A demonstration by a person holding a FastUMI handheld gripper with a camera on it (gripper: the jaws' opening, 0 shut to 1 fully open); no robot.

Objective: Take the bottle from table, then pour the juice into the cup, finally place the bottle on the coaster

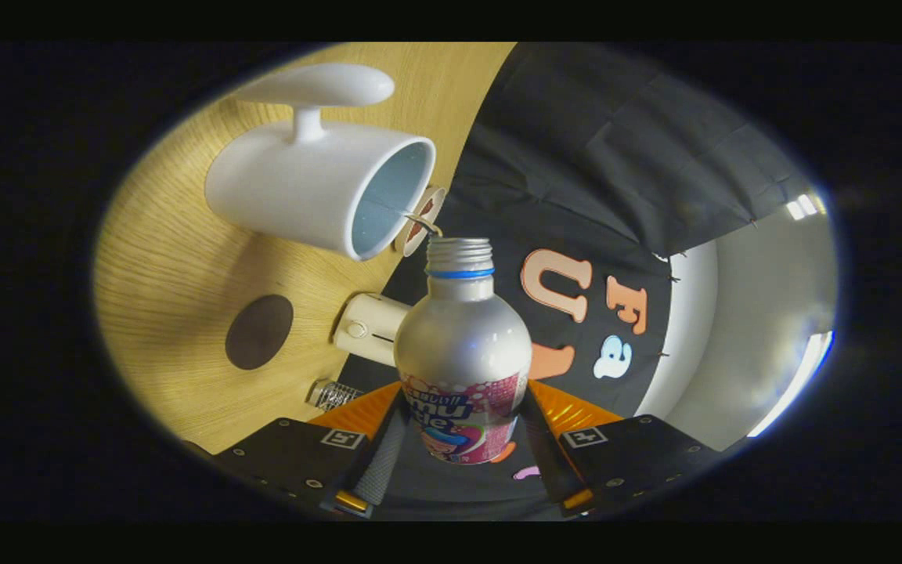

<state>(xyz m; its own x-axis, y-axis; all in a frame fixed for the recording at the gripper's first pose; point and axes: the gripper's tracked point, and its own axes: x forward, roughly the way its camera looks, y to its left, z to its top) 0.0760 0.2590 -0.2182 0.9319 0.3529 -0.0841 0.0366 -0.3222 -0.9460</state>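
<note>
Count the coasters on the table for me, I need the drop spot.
1. The dark round coaster lies on the wooden table, below the white cup, off to the side of the bottle the gripper holds.

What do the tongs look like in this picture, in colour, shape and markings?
The tongs have two black, blocky halves with small screws. Each half carries a white square tag with a black pattern. Orange ribbed parts sit above the black fingers, and a small amber piece shows at the base of each finger.
</note>
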